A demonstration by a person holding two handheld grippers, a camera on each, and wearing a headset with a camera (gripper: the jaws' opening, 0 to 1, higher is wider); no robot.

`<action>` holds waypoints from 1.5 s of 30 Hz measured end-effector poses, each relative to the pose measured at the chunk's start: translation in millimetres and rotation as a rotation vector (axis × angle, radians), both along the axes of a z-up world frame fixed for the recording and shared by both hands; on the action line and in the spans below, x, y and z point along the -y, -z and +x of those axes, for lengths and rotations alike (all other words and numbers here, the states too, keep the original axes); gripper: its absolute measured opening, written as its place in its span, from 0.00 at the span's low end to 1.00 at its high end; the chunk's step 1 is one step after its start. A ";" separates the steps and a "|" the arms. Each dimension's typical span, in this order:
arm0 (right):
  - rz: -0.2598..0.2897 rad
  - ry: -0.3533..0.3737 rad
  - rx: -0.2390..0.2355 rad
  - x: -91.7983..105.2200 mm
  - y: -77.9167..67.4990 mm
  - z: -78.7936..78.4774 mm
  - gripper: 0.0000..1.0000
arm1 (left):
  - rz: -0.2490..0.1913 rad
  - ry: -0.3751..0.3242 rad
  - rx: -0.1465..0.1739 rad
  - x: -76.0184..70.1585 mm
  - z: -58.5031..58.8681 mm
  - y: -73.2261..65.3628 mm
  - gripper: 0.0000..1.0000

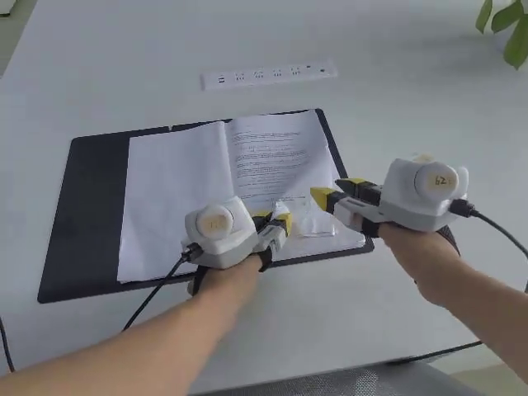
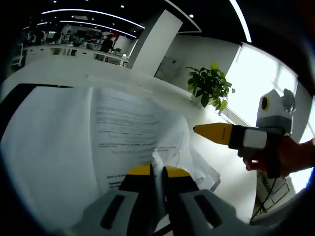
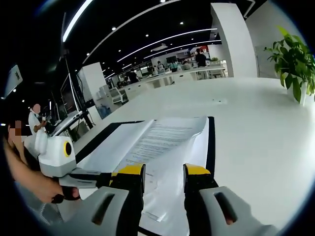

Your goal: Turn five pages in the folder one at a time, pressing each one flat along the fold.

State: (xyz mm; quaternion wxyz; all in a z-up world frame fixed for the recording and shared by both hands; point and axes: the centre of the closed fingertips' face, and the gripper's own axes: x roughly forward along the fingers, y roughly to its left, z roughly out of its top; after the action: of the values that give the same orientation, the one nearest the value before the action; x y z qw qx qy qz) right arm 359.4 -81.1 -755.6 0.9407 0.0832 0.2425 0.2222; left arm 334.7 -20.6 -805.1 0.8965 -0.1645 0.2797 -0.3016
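Observation:
A black folder (image 1: 87, 223) lies open on the white table, with a blank page (image 1: 173, 190) on the left and a printed page (image 1: 276, 153) on the right. My left gripper (image 1: 279, 221) is at the printed page's lower right corner. In the left gripper view its jaws (image 2: 158, 172) are shut on the lifted, curled corner of the page (image 2: 160, 157). Just right of it my right gripper (image 1: 337, 190) hovers open above the folder's lower right edge. The right gripper view shows nothing between its fingers (image 3: 163, 172), with the printed page (image 3: 162, 140) ahead.
A white power strip (image 1: 268, 74) lies on the table beyond the folder. Green plant leaves (image 1: 507, 25) hang at the far right. Cables run from both grippers toward the table's near edge (image 1: 346, 367).

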 end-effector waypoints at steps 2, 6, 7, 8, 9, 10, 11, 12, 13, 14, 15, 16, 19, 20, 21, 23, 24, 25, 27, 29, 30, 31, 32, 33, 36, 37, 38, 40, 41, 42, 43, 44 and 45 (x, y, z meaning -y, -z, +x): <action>0.000 -0.001 0.000 -1.3 -2.7 7.5 0.29 | 0.001 0.000 0.001 -0.1 0.3 0.2 0.06; -0.005 -0.006 -0.002 -4.1 -3.5 15.9 0.29 | 0.001 0.001 0.000 -0.2 0.1 0.1 0.06; -0.003 -0.004 -0.010 -4.2 -2.3 16.6 0.29 | 0.003 0.004 0.002 -0.3 0.2 0.1 0.06; 0.002 -0.004 -0.018 -4.9 -1.0 16.9 0.28 | 0.002 0.003 0.001 -0.4 0.3 0.1 0.06; 0.002 -0.004 -0.020 -5.5 -0.3 17.0 0.29 | 0.003 0.003 0.001 -0.4 0.3 0.2 0.06; 0.000 -0.005 -0.020 -5.7 0.1 16.5 0.29 | 0.003 0.004 0.002 -0.4 0.3 0.2 0.06; 0.004 -0.010 -0.028 -6.9 1.1 15.9 0.28 | 0.005 0.005 0.003 -0.5 0.4 0.3 0.06; 0.010 -0.011 -0.035 -7.7 1.7 15.0 0.27 | 0.006 0.005 0.003 -0.5 0.4 0.3 0.06; 0.007 -0.009 -0.033 -7.5 1.6 15.1 0.27 | 0.006 0.005 0.004 -0.4 0.4 0.2 0.06; 0.008 -0.006 -0.031 -7.0 1.2 15.3 0.26 | 0.006 0.006 0.005 -0.5 0.2 0.1 0.06; 0.008 -0.003 -0.030 -6.5 0.9 15.5 0.25 | 0.008 0.006 0.007 -0.5 0.1 -0.1 0.06; 0.010 0.002 -0.034 -5.3 1.1 15.6 0.24 | 0.008 0.006 0.007 -0.6 0.0 -0.1 0.06; 0.026 0.017 -0.052 -0.2 2.6 16.1 0.18 | 0.012 0.007 0.011 0.0 0.2 -0.1 0.06; 0.035 0.024 -0.059 1.5 3.7 16.3 0.17 | 0.012 0.007 0.011 0.1 0.4 -0.1 0.06; 0.046 0.030 -0.067 2.3 4.5 16.3 0.15 | 0.014 0.008 0.012 0.1 0.5 0.0 0.06; 0.077 0.046 -0.088 4.6 6.7 16.6 0.12 | 0.012 0.007 0.010 0.3 0.3 0.0 0.06; 0.090 0.051 -0.105 5.5 9.3 16.4 0.11 | 0.014 0.008 0.011 0.4 0.1 -0.1 0.06; 0.099 0.053 -0.109 5.9 10.1 16.6 0.10 | 0.013 0.008 0.010 0.4 0.0 -0.1 0.06; 0.126 0.058 -0.134 5.4 13.1 15.5 0.08 | 0.015 0.010 0.011 0.4 0.0 -0.1 0.06; 0.141 0.071 -0.139 7.2 14.1 16.9 0.07 | 0.015 0.011 0.011 0.5 -0.1 -0.2 0.06; 0.147 0.072 -0.143 7.3 14.3 16.6 0.07 | 0.016 0.012 0.011 0.5 -0.1 -0.2 0.06; 0.149 0.074 -0.144 7.5 13.9 16.6 0.06 | 0.018 0.014 0.012 0.5 0.0 -0.1 0.06; 0.150 0.074 -0.146 7.6 13.9 16.6 0.06 | 0.017 0.013 0.011 0.5 0.0 -0.1 0.06; 0.158 0.075 -0.151 7.8 13.8 16.7 0.06 | 0.017 0.013 0.012 0.6 0.0 -0.2 0.06; 0.191 0.092 -0.167 9.4 13.2 17.1 0.03 | 0.016 0.013 0.013 0.8 -0.1 -0.4 0.06; 0.194 0.094 -0.169 9.6 13.4 17.0 0.02 | 0.017 0.014 0.014 0.9 0.0 -0.5 0.07; 0.213 0.103 -0.172 10.4 12.5 17.3 0.02 | 0.019 0.019 0.019 1.2 0.0 -0.8 0.07; 0.234 0.112 -0.179 10.8 12.1 16.8 0.01 | 0.016 0.024 0.019 1.8 -0.4 -1.6 0.08; 0.237 0.116 -0.179 11.3 11.9 16.8 0.00 | 0.016 0.028 0.021 2.2 -0.8 -2.0 0.09; 0.248 0.124 -0.185 12.1 12.1 16.6 0.00 | 0.014 0.034 0.022 3.1 -1.4 -2.9 0.10; 0.252 0.129 -0.188 12.5 12.3 16.6 0.00 | 0.015 0.038 0.025 3.7 -1.7 -3.3 0.11; 0.257 0.135 -0.189 12.7 11.6 16.3 0.00 | 0.013 0.041 0.024 4.3 -2.2 -3.9 0.13; 0.258 0.137 -0.189 13.2 11.1 16.2 0.00 | 0.006 0.043 0.022 5.5 -3.3 -5.4 0.14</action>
State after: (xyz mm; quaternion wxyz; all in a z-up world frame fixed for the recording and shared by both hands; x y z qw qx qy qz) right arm 375.6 -94.3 -766.7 0.9082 0.2401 0.2928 0.1781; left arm 331.4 -26.1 -799.7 0.8934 -0.1522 0.2742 -0.3217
